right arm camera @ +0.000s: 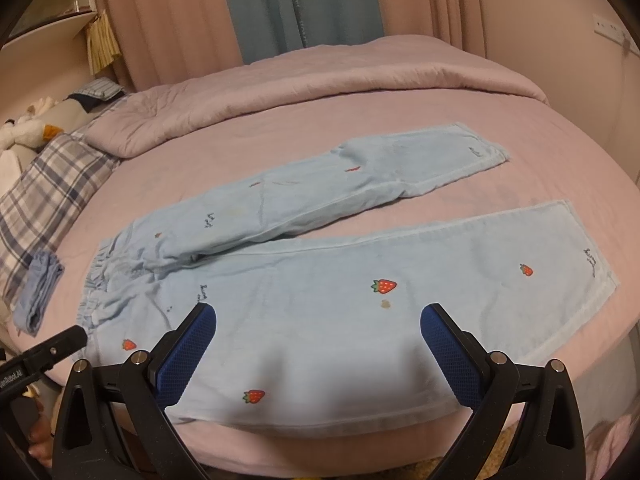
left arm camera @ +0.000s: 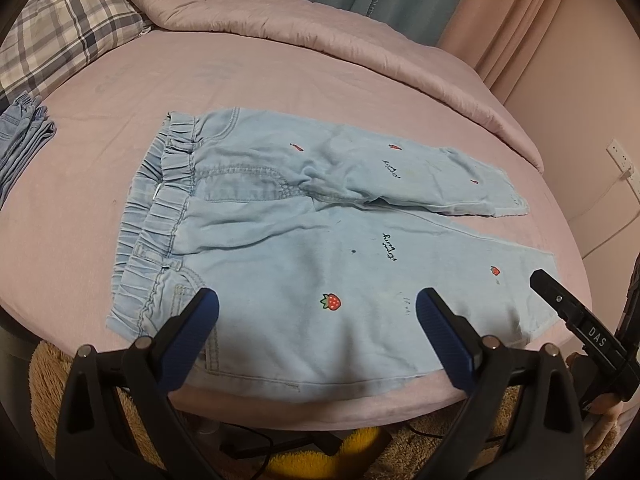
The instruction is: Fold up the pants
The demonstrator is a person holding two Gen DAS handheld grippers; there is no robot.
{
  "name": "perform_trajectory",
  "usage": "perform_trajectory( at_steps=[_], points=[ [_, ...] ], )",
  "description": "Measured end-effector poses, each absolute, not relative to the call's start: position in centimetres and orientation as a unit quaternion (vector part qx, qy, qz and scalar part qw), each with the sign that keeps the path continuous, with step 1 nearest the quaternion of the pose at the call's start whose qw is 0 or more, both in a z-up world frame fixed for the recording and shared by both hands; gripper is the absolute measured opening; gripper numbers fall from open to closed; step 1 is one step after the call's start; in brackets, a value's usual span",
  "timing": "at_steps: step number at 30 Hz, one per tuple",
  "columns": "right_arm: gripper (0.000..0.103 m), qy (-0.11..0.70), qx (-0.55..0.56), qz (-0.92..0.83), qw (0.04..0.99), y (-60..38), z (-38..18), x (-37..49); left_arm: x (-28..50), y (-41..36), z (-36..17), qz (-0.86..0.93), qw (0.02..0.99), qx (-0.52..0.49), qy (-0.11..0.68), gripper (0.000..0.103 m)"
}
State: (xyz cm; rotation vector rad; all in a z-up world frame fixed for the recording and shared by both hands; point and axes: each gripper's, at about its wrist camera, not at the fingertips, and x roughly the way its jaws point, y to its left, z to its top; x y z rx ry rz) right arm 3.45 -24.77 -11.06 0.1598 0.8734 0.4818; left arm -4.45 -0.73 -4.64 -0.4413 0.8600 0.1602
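Observation:
Light blue pants (left arm camera: pixel 304 248) with small strawberry prints lie flat on the pink bed, elastic waistband (left arm camera: pixel 160 216) to the left, both legs spread apart toward the right. My left gripper (left arm camera: pixel 318 306) hovers open over the near hip and thigh area, nothing between its blue pads. My right gripper (right arm camera: pixel 318 320) hangs open over the near leg of the pants (right arm camera: pixel 360 300), also empty. The far leg (right arm camera: pixel 360 184) angles away toward the back right. In the left wrist view the right gripper's black finger (left arm camera: pixel 568 304) shows at the right edge.
A folded blue garment (left arm camera: pixel 24 136) lies at the bed's left edge. A rumpled pink quilt (left arm camera: pixel 320 28) and a plaid pillow (left arm camera: pixel 60 28) sit at the back. Bare pink sheet (left arm camera: pixel 100 88) surrounds the pants. The bed's front edge runs just under both grippers.

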Motion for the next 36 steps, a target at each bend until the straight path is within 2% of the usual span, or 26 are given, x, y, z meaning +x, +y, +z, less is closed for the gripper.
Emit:
perform_trajectory(
  at_steps=[28,33,36],
  points=[
    [0.1,0.43,0.094,0.206,0.874,-26.6,-11.6,4.4,-4.0,0.2,-5.6,0.086,0.875,-0.217,0.424,0.097],
    [0.099,0.437,0.107,0.196,0.871,-27.8,-12.2,5.0,-4.8,2.1,-5.7,0.114,0.873,-0.233,0.413,0.097],
    [0.094,0.447,0.136,0.164,0.869,-29.9,-13.0,5.9,-6.0,5.0,-6.2,0.16,0.868,-0.249,0.4,0.097]
  ],
)
